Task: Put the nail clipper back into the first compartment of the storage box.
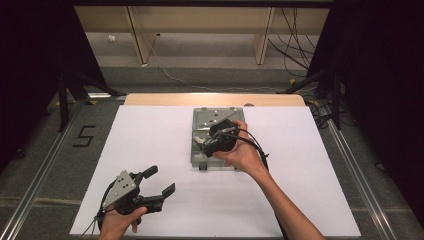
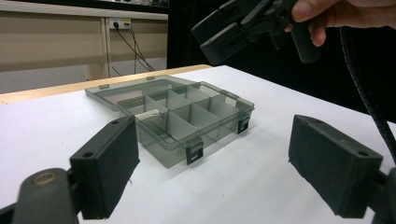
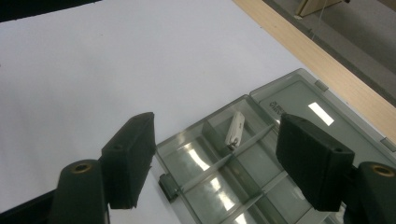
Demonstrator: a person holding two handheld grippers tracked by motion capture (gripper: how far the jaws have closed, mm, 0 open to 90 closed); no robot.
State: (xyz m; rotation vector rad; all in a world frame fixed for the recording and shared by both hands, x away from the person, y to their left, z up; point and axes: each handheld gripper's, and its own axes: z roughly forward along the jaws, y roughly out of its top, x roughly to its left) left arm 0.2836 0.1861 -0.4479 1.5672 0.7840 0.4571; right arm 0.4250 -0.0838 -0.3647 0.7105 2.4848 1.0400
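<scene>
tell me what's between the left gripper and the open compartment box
Nothing: in the high view, bare white table separates the left gripper from the box; the left gripper view agrees.

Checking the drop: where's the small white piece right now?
The small white piece lies in a far compartment of the open grey organizer box, next to the hinged lid. In the right gripper view it sits between and beyond the open jaws of the right hand-held gripper.

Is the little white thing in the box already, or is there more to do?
Done: the smoky grey plastic compartment box lies open, and a small white stick-shaped piece sits in one compartment. In hand: the right tool hangs above the box, jaws apart, holding nothing. Left: the lid isn't closed yet; the left tool waits open, off to the side.
</scene>
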